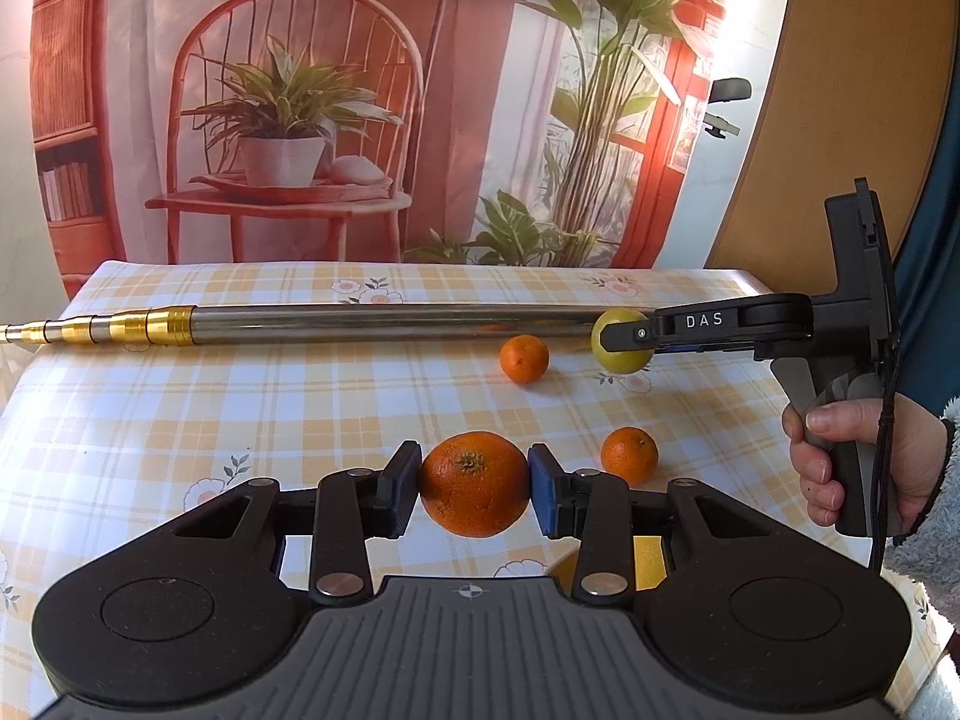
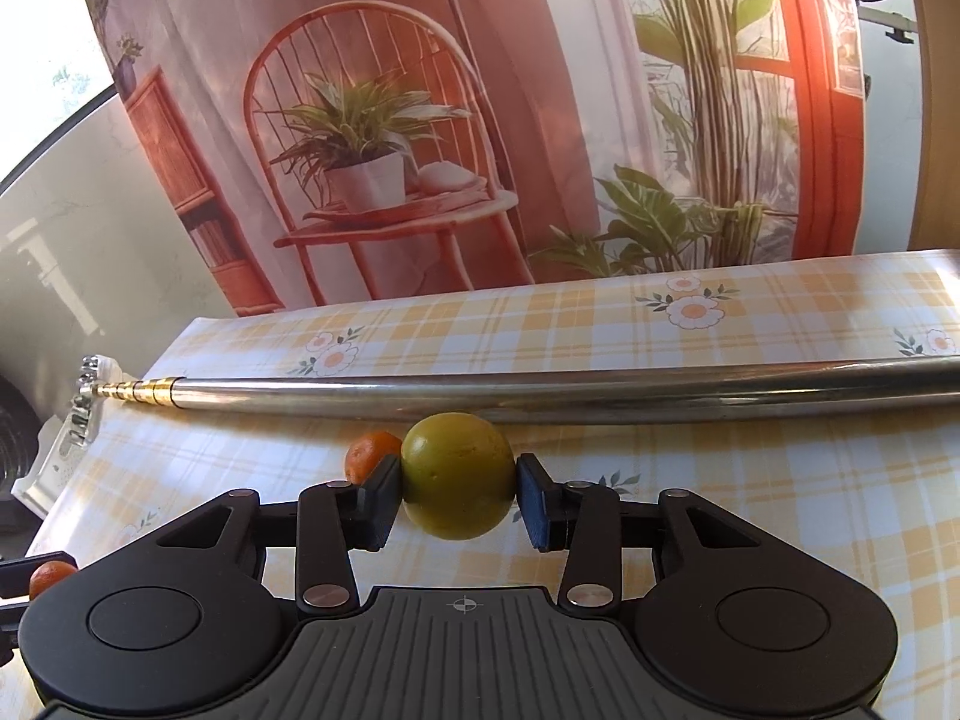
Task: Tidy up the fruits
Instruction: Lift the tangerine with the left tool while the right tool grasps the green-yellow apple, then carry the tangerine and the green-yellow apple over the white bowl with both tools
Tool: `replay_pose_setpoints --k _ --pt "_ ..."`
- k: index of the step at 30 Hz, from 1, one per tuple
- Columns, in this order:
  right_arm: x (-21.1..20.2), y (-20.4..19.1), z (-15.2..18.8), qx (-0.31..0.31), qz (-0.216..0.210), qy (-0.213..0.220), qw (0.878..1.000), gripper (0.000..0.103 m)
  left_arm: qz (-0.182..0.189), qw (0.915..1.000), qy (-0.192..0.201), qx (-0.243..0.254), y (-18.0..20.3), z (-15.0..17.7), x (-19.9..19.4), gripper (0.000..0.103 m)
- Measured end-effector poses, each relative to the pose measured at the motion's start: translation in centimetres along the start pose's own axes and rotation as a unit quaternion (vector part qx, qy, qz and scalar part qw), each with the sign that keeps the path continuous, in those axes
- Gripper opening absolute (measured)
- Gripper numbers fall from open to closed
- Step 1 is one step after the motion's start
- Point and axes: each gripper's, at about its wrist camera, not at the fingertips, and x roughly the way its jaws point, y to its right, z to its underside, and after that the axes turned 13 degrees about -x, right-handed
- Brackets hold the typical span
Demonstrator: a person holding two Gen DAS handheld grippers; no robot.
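- Left gripper (image 1: 474, 483): both pads pressed against the sides of a large orange (image 1: 474, 485); the fruit sits between the fingers above the checked tablecloth (image 1: 240, 396), whether lifted or resting cannot be told; its stem scar faces up and toward the camera.
- Right gripper (image 2: 459, 495): pads against a yellow-green fruit (image 2: 457, 483), left pad touching, right pad touching or nearly so; the fruit is round, no long axis; just in front of the metal telescopic pole (image 2: 540, 399).
- Pole: long axis runs left to right across the table; gold telescoping end points left.
- Small mandarin (image 1: 524, 359): near the yellow-green fruit, on the cloth.
- Second mandarin (image 1: 629, 453): just right of the large orange; apart from it.
- A hand (image 1: 840, 468) grips the right gripper's handle.
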Motion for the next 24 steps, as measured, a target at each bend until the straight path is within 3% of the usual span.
replay_pose_setpoints --k 13,24 --pt "-10.0 -3.8 2.6 -0.009 -0.007 0.047 0.999 0.038 0.012 0.9997 0.013 0.018 1.5 1.3 -3.9 0.040" --pt "-14.2 -6.9 6.5 0.002 -0.026 0.049 0.998 0.038 0.023 0.9992 0.010 0.032 2.6 3.5 -7.0 0.040"
